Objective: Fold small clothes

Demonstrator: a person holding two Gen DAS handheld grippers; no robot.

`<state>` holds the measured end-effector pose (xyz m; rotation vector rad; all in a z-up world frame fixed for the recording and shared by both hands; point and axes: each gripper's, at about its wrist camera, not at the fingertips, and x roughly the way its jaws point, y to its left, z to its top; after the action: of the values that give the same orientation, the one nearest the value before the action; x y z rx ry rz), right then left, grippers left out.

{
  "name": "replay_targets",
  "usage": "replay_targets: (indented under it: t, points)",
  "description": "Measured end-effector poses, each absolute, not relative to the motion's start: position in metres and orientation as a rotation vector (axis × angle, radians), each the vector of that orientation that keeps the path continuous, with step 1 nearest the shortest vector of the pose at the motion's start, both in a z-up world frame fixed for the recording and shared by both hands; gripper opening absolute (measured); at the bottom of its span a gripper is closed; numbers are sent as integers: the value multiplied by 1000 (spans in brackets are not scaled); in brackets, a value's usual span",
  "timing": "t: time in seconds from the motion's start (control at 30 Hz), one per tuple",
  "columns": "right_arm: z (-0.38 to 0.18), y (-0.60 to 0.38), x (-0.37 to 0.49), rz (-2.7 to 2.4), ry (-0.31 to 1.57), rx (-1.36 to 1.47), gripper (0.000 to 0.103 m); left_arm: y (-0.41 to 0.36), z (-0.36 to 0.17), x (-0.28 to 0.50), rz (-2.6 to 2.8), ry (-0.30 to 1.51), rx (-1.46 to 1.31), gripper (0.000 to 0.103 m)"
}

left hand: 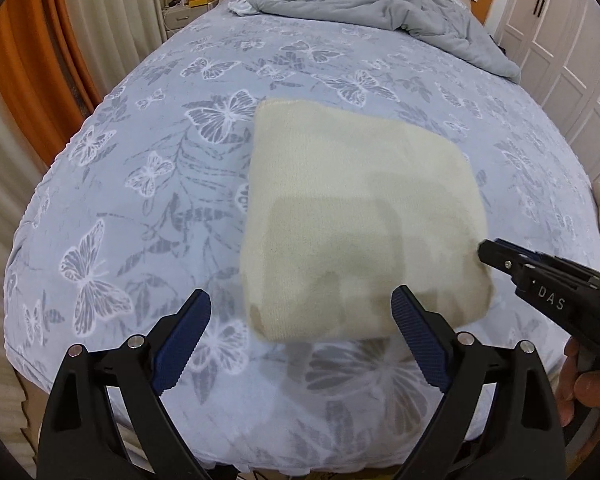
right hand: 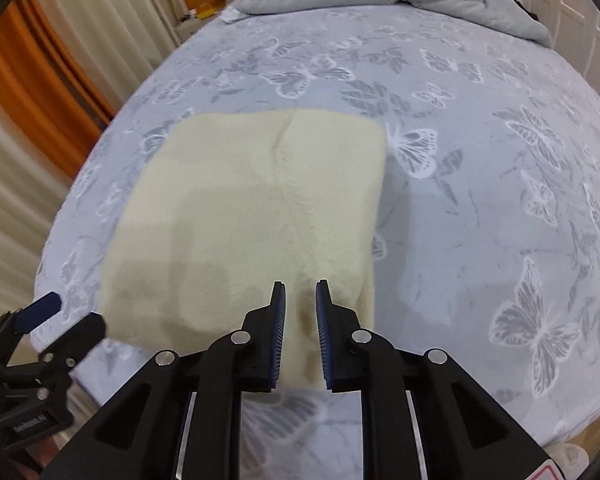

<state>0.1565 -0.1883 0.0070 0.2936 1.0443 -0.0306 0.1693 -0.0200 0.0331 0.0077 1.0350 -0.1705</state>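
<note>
- A large bed (left hand: 148, 184) fills both views, covered by a pale blue sheet printed with white butterflies; it serves as the flat folding surface.
- A rumpled grey duvet (left hand: 380, 4) is bunched at the far end of the bed, well apart from the work, which probably keeps the near end open for folding.
- A cream knitted garment (left hand: 360, 220) lies flat near the bed's near edge, in a roughly square, tidy bundle; it looks mostly folded.
- The left gripper (left hand: 302, 344) hovers just short of the garment's near edge, its blue-padded fingers spread wide and holding nothing.
- The right gripper (right hand: 301, 320) sits over the garment's near right corner, fingers drawn close with a narrow gap. Whether any cloth is pinched between them cannot be told; the placement suits pressing or lifting that corner.
</note>
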Motion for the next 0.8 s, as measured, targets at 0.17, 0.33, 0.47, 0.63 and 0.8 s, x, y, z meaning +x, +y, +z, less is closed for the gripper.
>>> replay_targets:
  t: [0.17,0.33,0.47,0.63,0.8]
  points:
    - [34,-189,181,2,981,325,13,-11,63,206,-156,933,-48,89]
    - [-43,-188,216,-45,1168,246,10,-19,3,256,-122,1099,-32,91]
    - [-18,-194,208,-29,1124,296,11,2,-25,260,-137,1140,-209,95]
    - [17,-195,139,-57,1024,283,21,13,16,211,-163,1040,-192,94]
    - [-8,-192,66,-144,1029,334,35,1,21,149,-141,986,-70,98]
